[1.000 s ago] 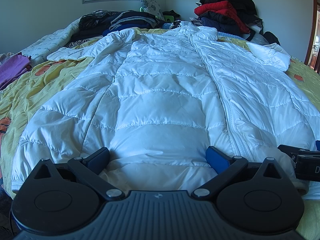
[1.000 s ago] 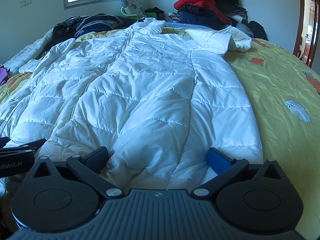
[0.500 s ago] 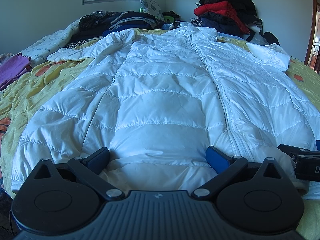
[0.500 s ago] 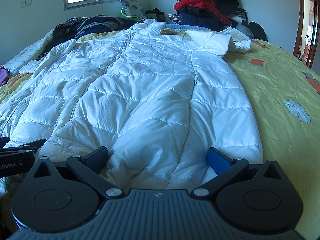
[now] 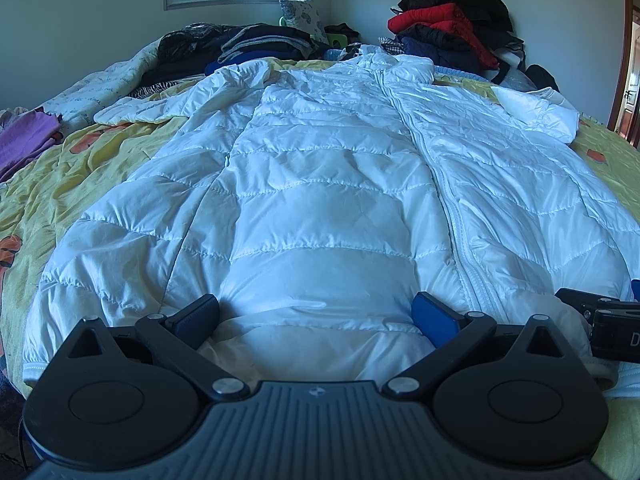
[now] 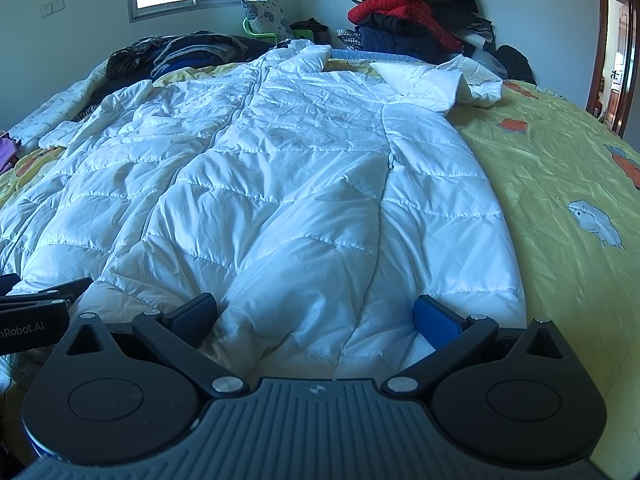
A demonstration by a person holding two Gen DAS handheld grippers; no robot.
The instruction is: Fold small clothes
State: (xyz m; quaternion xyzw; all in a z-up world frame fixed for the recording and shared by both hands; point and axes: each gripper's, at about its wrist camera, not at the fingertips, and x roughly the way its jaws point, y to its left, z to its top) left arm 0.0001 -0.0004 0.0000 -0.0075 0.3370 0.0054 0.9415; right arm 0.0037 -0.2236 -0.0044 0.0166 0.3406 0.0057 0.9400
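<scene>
A white quilted down jacket lies spread front-up on the bed, zipper closed, collar at the far end. My left gripper is open, its blue pads straddling the jacket's bottom hem on the left half. My right gripper is open too, pads either side of the hem on the right half of the jacket. Each gripper shows at the edge of the other's view: the right gripper and the left gripper. The right sleeve is folded near the collar.
The jacket rests on a yellow bedsheet with cartoon prints. Piles of dark and red clothes stand at the far end, more dark clothes at the back left, purple garments at the left edge. A doorway is at right.
</scene>
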